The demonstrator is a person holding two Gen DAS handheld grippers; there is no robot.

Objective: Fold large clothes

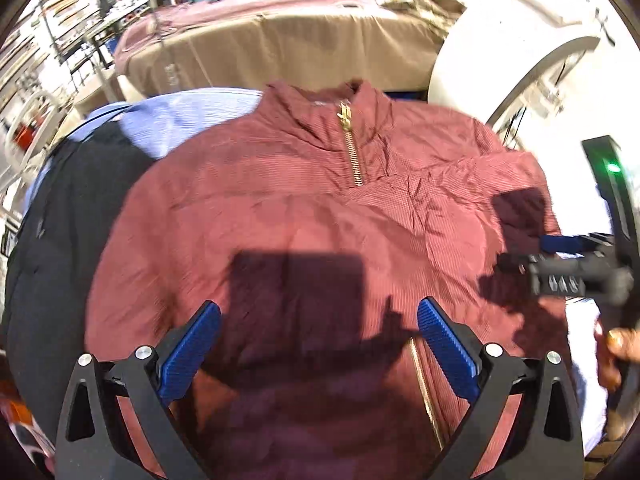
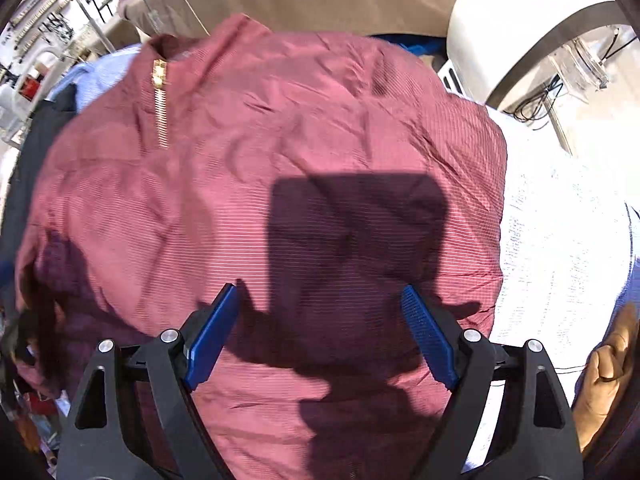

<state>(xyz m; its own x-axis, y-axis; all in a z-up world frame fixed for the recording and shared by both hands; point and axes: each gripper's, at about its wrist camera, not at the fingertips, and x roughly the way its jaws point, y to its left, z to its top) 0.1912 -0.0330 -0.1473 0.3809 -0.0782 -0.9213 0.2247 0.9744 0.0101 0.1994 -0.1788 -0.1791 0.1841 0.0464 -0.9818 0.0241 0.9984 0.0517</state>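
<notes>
A maroon quarter-zip pullover (image 1: 288,216) with a gold zipper (image 1: 352,144) lies front up, collar away from me. It also fills the right wrist view (image 2: 248,168), with the zipper (image 2: 161,108) at the upper left. My left gripper (image 1: 318,316) is open and empty above the garment's lower middle. My right gripper (image 2: 320,300) is open and empty above the garment's right half. In the left wrist view the right gripper (image 1: 568,272) shows from the side at the garment's right edge.
A dark garment (image 1: 60,216) and a light blue one (image 1: 180,116) lie to the left. A white quilted surface (image 2: 560,240) lies to the right. A white machine (image 2: 528,28) stands at the back right, and a tan-covered table (image 1: 280,48) stands behind.
</notes>
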